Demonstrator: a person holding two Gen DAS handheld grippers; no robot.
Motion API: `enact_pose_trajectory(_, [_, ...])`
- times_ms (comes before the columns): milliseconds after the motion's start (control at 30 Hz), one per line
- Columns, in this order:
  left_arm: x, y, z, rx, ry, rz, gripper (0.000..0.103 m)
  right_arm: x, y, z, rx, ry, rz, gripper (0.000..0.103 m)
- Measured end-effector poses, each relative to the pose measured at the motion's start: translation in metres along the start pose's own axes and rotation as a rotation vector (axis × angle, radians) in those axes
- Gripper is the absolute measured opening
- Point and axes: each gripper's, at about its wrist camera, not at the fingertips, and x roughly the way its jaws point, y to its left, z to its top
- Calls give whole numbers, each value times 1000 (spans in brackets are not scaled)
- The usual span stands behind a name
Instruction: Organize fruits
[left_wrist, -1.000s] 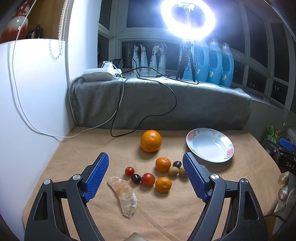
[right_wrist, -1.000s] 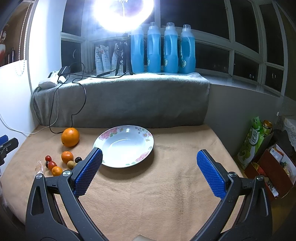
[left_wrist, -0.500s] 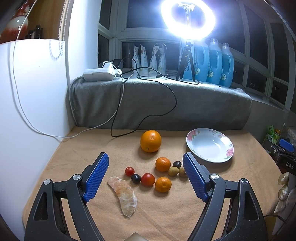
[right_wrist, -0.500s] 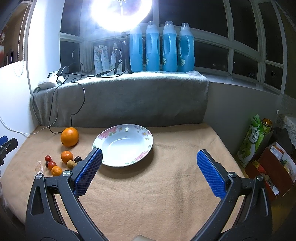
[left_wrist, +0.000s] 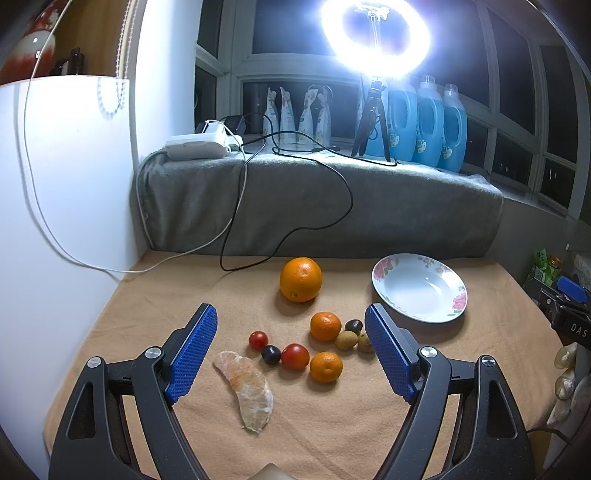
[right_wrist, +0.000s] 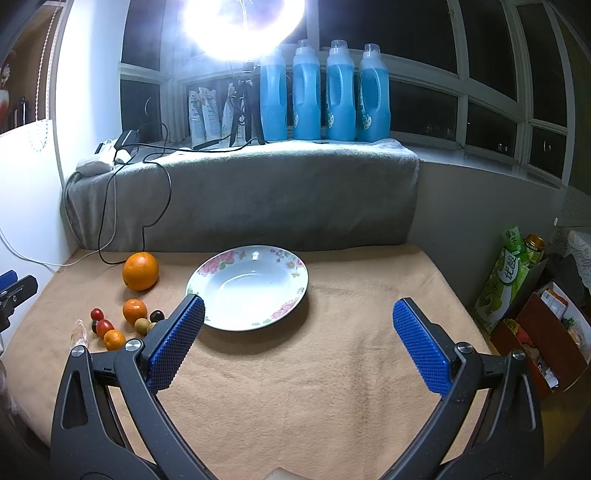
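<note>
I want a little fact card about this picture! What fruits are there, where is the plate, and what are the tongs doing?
Surface: tan cloth
Plate: flowered plate, nothing in it, right of the fruit
Big fruit: one large orange
Small oranges: two, and
Red tomatoes: two, and
Peeled piece: citrus segment, nearest the left tongs
Left tongs: open, holding nothing, above the fruit
Right tongs: open, holding nothing, near the plate
</note>
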Motion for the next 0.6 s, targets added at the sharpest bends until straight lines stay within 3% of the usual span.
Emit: enact_pose_trajectory(600, [1, 0, 0, 1, 1, 0, 82, 4, 6, -1, -6, 8, 13, 103])
